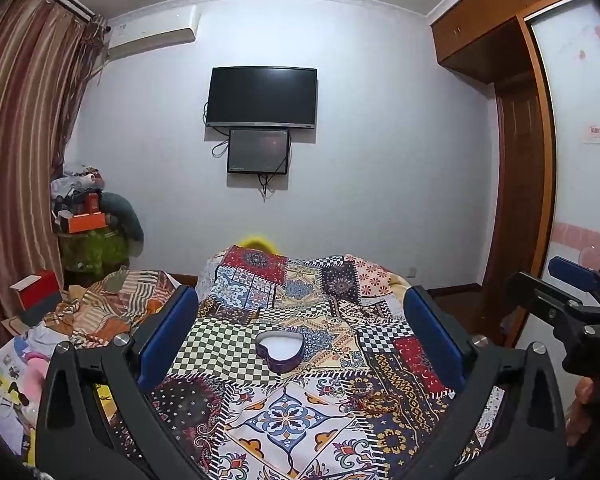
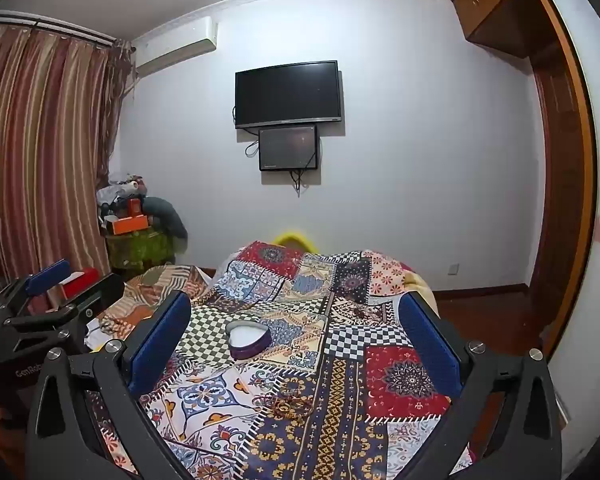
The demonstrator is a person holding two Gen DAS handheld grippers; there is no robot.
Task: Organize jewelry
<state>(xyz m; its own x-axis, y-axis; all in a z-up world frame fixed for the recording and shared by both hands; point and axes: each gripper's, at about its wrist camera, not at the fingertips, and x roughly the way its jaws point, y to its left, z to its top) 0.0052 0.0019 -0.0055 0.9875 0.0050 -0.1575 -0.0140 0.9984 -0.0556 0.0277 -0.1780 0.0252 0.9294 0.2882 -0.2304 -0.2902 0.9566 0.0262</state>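
Note:
A purple heart-shaped box (image 1: 281,351) with a white inside lies open on the patchwork cloth (image 1: 292,412); the right wrist view shows the box (image 2: 247,340) left of centre. A small tangle of thin jewelry (image 1: 374,402) lies on the cloth nearer to me, right of the box; in the right wrist view the jewelry (image 2: 288,400) is at the centre. My left gripper (image 1: 300,332) stands open above the cloth with nothing between its blue pads. My right gripper (image 2: 296,328) is open too and holds nothing. Each gripper shows at the edge of the other's view.
Striped bedding and scattered papers (image 1: 100,308) lie left of the cloth, with a red box (image 1: 36,290) beside them. A pile of things (image 1: 88,216) stands by the curtain (image 1: 20,140). A wardrobe (image 1: 520,120) lines the right side. A TV (image 1: 262,96) hangs on the far wall.

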